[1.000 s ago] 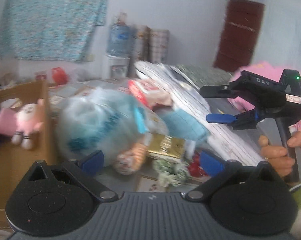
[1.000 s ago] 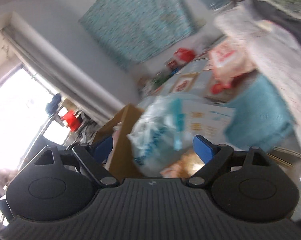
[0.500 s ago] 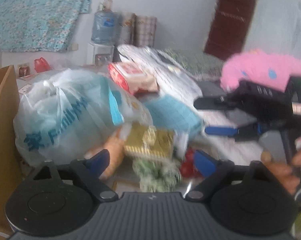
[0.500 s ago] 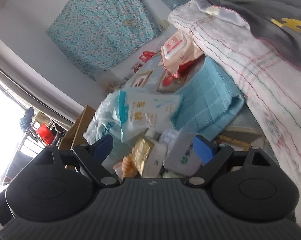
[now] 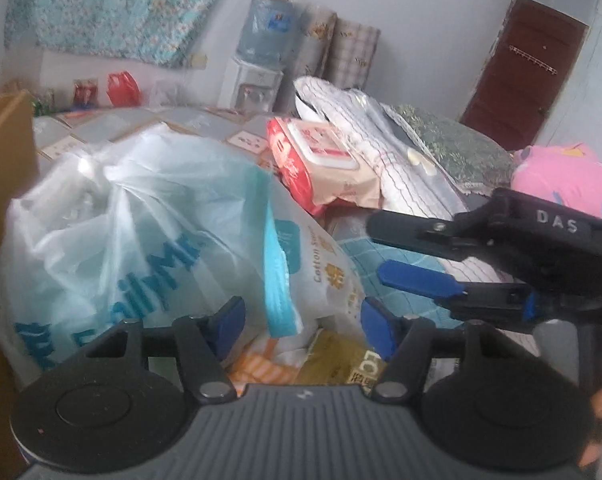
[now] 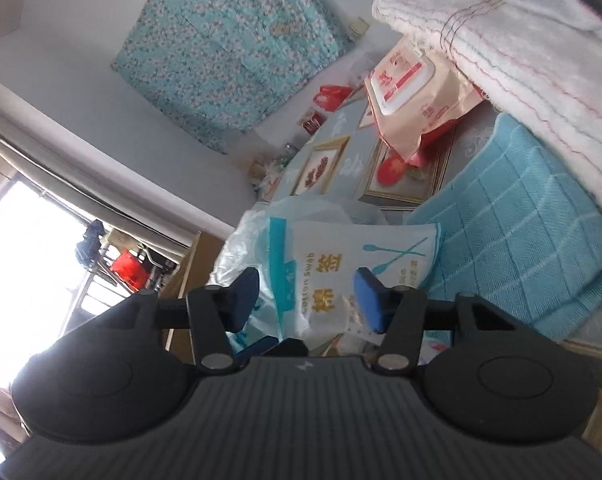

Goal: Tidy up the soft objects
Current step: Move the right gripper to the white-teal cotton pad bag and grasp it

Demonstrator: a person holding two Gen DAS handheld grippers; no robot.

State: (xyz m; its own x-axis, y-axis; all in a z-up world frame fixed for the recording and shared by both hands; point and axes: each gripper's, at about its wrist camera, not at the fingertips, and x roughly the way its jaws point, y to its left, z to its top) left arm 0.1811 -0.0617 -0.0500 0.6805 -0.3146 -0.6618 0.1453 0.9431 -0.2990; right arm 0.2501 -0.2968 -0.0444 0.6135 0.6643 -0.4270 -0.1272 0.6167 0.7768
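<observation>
Both grippers' fingers closing around cotton-swab packet, contact unclear.

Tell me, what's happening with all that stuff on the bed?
A person is tidying soft things with two handheld tools. Both are closing around the white-and-teal cotton swab packet lying against the tied see-through plastic bag. The left tool and right tool straddle it without squeezing yet. A folded blue towel lies beside it.

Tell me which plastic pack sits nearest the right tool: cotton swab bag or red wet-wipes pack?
The cotton swab bag. It sits right between the closing pads of the right tool, not yet pinched; the red wet-wipes pack lies farther back, against the white blanket.
</observation>
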